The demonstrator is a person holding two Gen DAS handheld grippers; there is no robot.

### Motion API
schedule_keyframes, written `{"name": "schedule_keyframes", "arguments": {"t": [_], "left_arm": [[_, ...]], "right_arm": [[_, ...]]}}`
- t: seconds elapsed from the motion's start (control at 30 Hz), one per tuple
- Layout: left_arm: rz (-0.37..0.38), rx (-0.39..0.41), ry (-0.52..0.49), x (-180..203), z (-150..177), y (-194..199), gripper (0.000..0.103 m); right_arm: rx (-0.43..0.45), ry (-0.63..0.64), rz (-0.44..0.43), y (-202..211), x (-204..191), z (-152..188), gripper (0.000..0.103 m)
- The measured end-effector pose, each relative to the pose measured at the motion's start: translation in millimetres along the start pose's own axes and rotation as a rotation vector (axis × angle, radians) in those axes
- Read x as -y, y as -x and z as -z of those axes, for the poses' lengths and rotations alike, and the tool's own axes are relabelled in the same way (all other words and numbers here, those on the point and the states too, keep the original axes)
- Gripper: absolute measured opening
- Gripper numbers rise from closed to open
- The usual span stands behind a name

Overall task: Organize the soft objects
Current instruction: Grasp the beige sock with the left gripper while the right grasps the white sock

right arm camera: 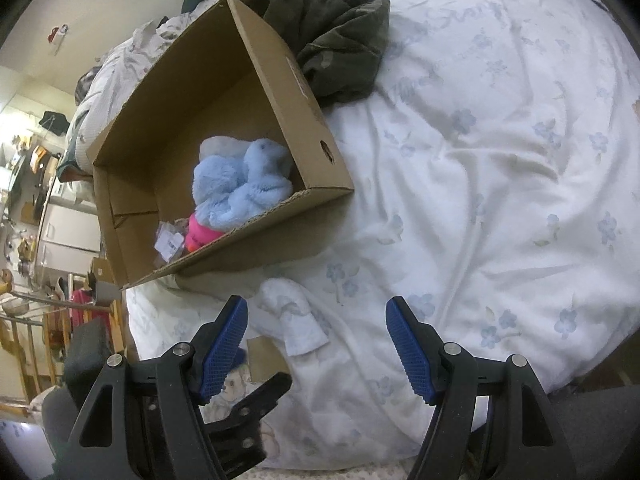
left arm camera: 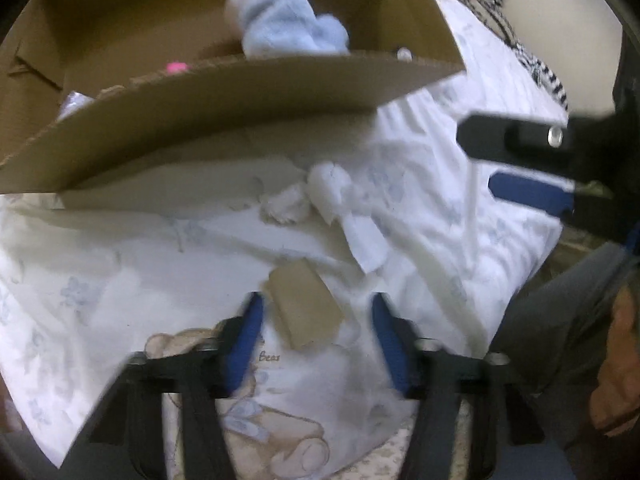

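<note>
An open cardboard box [right arm camera: 320,196] lies on the bed; it also shows in the left wrist view [left arm camera: 224,92]. Inside it lie a light blue plush toy [right arm camera: 240,188] [left arm camera: 288,24], a pink item [right arm camera: 200,234] and a small clear packet [right arm camera: 170,242]. A white soft cloth [right arm camera: 294,320] [left arm camera: 320,196] lies on the quilt just outside the box. My left gripper [left arm camera: 316,336] is open above a brown cardboard scrap [left arm camera: 306,308]. My right gripper [right arm camera: 316,340] is open, hovering near the white cloth; it shows at the right of the left wrist view [left arm camera: 476,160].
The bed is covered by a white floral quilt [right arm camera: 500,160]. A dark olive garment [right arm camera: 340,40] lies behind the box. A room with shelves and furniture [right arm camera: 40,200] lies beyond the bed's left edge. A person's hand [left arm camera: 616,364] holds the right gripper.
</note>
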State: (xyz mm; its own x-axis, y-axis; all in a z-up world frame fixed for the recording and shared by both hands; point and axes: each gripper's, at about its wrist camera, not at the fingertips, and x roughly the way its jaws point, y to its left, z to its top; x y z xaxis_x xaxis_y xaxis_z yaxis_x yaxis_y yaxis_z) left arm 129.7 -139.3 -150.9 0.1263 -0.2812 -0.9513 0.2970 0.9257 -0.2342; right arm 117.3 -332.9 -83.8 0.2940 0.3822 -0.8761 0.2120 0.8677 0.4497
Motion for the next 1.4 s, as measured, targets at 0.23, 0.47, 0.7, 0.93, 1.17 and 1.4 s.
{"name": "schedule_keyframes", "arguments": {"t": [0.23, 0.47, 0.7, 0.93, 1.17, 1.4], "left_arm": [[0.011, 0.000, 0.033, -15, 1, 11, 0.012], [-0.034, 0.078, 0.101, -41, 8, 42, 0.012], [-0.103, 0.126, 0.159, -67, 8, 62, 0.012], [-0.136, 0.138, 0.187, -86, 13, 72, 0.012], [-0.154, 0.168, 0.187, -91, 17, 86, 0.012], [-0.193, 0.194, 0.179, -92, 20, 95, 0.012]], "right_arm": [[-0.030, 0.020, 0.007, -11, -7, 0, 0.076], [-0.088, 0.065, 0.020, -42, -34, -4, 0.076], [-0.145, 0.206, 0.115, -82, -67, -5, 0.076], [-0.171, 0.286, 0.184, -93, -71, 2, 0.034], [-0.101, 0.262, 0.063, -57, -68, 9, 0.032], [-0.086, 0.316, 0.020, -40, -80, 26, 0.032]]}}
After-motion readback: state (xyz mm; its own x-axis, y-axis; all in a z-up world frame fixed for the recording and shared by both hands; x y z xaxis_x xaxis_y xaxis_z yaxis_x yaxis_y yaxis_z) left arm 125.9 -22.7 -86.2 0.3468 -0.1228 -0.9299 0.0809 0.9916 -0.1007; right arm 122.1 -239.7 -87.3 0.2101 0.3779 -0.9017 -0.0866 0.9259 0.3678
